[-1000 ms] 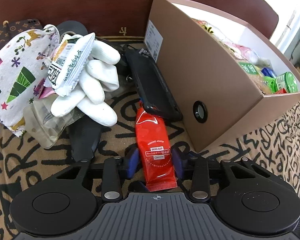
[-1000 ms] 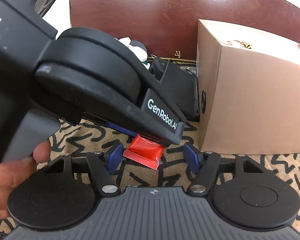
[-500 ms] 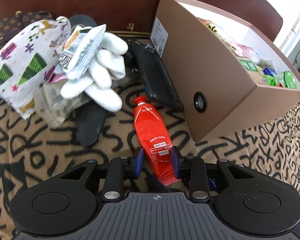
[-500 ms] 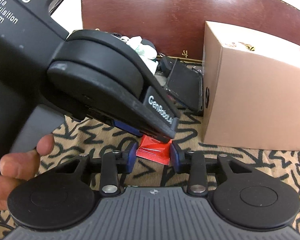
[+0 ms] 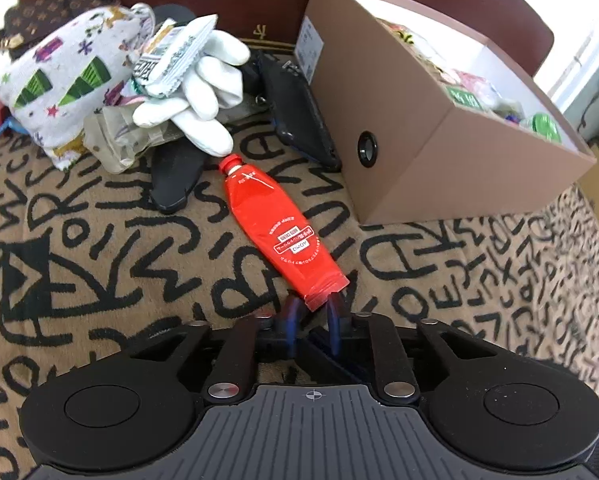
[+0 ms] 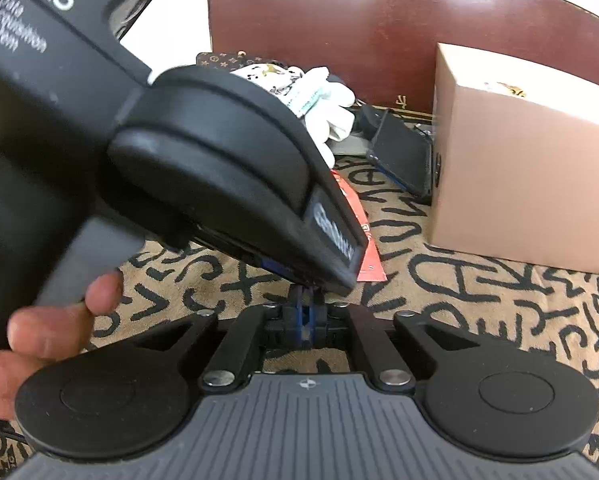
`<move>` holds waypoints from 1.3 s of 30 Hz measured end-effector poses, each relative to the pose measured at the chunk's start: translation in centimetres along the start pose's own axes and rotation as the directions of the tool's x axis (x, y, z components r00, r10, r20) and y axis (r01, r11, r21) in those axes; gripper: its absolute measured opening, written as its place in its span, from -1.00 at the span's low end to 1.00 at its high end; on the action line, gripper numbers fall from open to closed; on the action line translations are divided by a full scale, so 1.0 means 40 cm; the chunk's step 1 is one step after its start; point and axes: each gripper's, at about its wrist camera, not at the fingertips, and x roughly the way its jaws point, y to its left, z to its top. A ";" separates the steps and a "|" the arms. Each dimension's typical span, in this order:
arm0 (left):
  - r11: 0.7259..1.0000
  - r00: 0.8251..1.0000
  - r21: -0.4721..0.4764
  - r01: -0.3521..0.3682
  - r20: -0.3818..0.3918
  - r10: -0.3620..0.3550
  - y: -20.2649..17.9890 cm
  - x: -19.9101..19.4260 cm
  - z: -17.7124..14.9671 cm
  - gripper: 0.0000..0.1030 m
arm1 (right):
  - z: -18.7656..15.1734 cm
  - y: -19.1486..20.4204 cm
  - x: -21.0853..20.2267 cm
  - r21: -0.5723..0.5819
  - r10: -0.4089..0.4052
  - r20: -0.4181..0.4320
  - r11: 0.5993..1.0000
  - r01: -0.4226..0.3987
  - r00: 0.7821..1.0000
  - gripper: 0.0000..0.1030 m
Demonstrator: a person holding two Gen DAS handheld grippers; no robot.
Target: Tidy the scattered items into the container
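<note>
A red tube (image 5: 275,220) lies on the patterned cloth, cap toward the pile and crimped tail toward me. My left gripper (image 5: 313,312) straddles just that tail; its jaws are opening and the blurred pads do not clearly press on it. In the right wrist view the tube (image 6: 365,236) peeks out past the left gripper's black housing (image 6: 219,168). My right gripper (image 6: 305,314) sits shut under that housing's nose, with nothing visible between its pads. The open cardboard box (image 5: 439,140), part full of packets, stands to the right (image 6: 519,168).
A heap sits at the back left: a white glove (image 5: 203,92), a snack packet (image 5: 171,56), a printed cloth pouch (image 5: 67,80), a black phone case (image 5: 299,120) against the box and a dark flat piece (image 5: 175,176). A hand (image 6: 51,332) holds the left gripper's handle.
The left gripper has drawn back along the tube from its lower body to its tail, and the tube now lies more slanted. The right gripper's fingers have gone from wide apart to shut.
</note>
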 end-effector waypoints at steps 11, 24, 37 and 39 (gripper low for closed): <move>0.993 0.999 -0.120 0.005 0.039 0.000 0.062 0.002 0.042 0.18 | 0.025 -0.038 -0.014 -0.055 -0.068 0.068 0.996 0.072 0.995 0.04; 0.997 0.999 -0.075 -0.023 0.041 0.027 0.057 0.074 0.132 0.30 | 0.073 -0.042 0.037 -0.066 -0.024 0.015 0.998 0.025 1.000 0.05; 0.998 0.997 -0.022 -0.062 0.048 0.063 0.040 0.075 0.118 -0.13 | 0.077 -0.051 0.025 -0.072 0.014 -0.010 0.997 -0.015 1.000 -0.23; 0.998 0.997 -0.020 -0.062 0.044 0.062 0.032 0.065 0.099 -0.13 | 0.065 -0.048 0.006 -0.077 0.017 -0.015 0.997 -0.019 1.000 -0.23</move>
